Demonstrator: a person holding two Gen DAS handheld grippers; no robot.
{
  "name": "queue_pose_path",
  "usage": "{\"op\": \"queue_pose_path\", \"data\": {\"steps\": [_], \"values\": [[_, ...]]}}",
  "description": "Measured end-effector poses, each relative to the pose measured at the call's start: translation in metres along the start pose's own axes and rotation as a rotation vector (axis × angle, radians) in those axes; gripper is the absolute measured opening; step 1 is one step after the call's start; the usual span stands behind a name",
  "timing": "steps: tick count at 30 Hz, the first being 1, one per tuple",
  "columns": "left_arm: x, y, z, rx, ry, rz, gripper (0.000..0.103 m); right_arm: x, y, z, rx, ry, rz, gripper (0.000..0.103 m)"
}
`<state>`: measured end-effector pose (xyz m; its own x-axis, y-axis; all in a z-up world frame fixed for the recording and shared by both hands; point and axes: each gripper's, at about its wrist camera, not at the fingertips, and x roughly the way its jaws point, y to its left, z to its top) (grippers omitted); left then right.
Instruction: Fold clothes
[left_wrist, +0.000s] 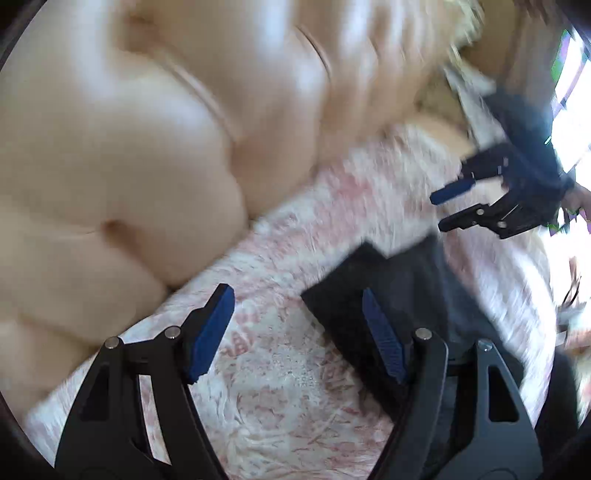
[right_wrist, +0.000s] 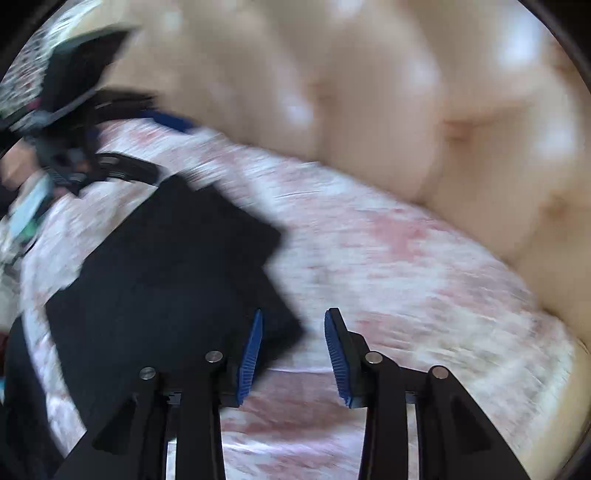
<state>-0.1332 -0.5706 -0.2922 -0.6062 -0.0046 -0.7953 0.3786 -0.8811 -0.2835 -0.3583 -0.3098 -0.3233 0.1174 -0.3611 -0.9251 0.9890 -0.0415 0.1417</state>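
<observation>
Beige tufted upholstery (left_wrist: 122, 147) fills the left of the left wrist view, behind a pink-and-white patterned cover (left_wrist: 280, 398). The left gripper (left_wrist: 295, 328) hangs wide apart over that cover, holding nothing. Just right of it lies the dark folded garment (right_wrist: 162, 266), flat on the cover. Farther right, the right gripper (right_wrist: 293, 347) is also spread and empty, beside the garment's edge.

A flat-folded black garment (right_wrist: 162, 266) lies on the pink-and-white floral bedspread (right_wrist: 388, 280); ahead, a glossy cream tufted headboard (left_wrist: 122, 122); black grippers carry blue finger pads (right_wrist: 251, 354)
</observation>
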Motion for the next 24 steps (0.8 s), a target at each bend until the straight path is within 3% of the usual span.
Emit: {"op": "queue_pose_path", "data": {"steps": [2,4,5,7,8,11,12,13,15,17,19,21,24], "values": [[-0.022,0.002,-0.007,-0.110,-0.071,-0.089,0.049,-0.028,-0.013,-0.004,0.092,-0.092,-0.024,0.037],[-0.027,0.000,-0.018,-0.249,-0.104,-0.259,0.048,-0.054,-0.002,-0.011,0.129,-0.191,-0.017,0.039],[-0.020,-0.001,-0.023,-0.313,-0.100,-0.337,0.048,-0.064,0.004,-0.014,0.152,-0.236,0.007,0.039],[0.005,0.001,-0.034,-0.456,-0.074,-0.464,0.047,-0.062,0.026,-0.019,0.225,-0.298,0.168,0.048],[0.022,0.004,-0.040,-0.523,-0.049,-0.477,0.045,-0.051,0.035,-0.020,0.272,-0.309,0.222,0.055],[0.056,0.025,-0.062,-0.721,0.018,-0.433,0.032,0.000,0.052,-0.018,0.371,-0.255,0.328,0.056],[0.060,0.030,-0.068,-0.743,0.030,-0.410,0.015,0.014,0.049,-0.019,0.393,-0.230,0.312,0.056],[0.064,0.034,-0.073,-0.766,0.042,-0.387,0.006,0.028,0.046,-0.019,0.415,-0.205,0.296,0.055],[0.056,0.037,-0.078,-0.788,0.034,-0.377,0.007,0.040,0.036,-0.020,0.453,-0.209,0.290,0.042],[0.041,0.037,-0.082,-0.803,0.012,-0.374,0.011,0.038,0.035,-0.019,0.444,-0.192,0.261,0.040],[0.007,0.024,-0.097,-0.832,-0.054,-0.317,0.026,0.038,0.044,-0.015,0.397,-0.169,0.211,0.042],[-0.032,0.004,-0.124,-0.887,-0.141,-0.270,0.063,0.034,0.053,-0.013,0.361,-0.152,0.155,0.042],[-0.076,-0.035,-0.181,-0.958,-0.240,-0.280,0.068,0.006,0.056,-0.022,0.403,-0.199,0.123,0.042]]}}
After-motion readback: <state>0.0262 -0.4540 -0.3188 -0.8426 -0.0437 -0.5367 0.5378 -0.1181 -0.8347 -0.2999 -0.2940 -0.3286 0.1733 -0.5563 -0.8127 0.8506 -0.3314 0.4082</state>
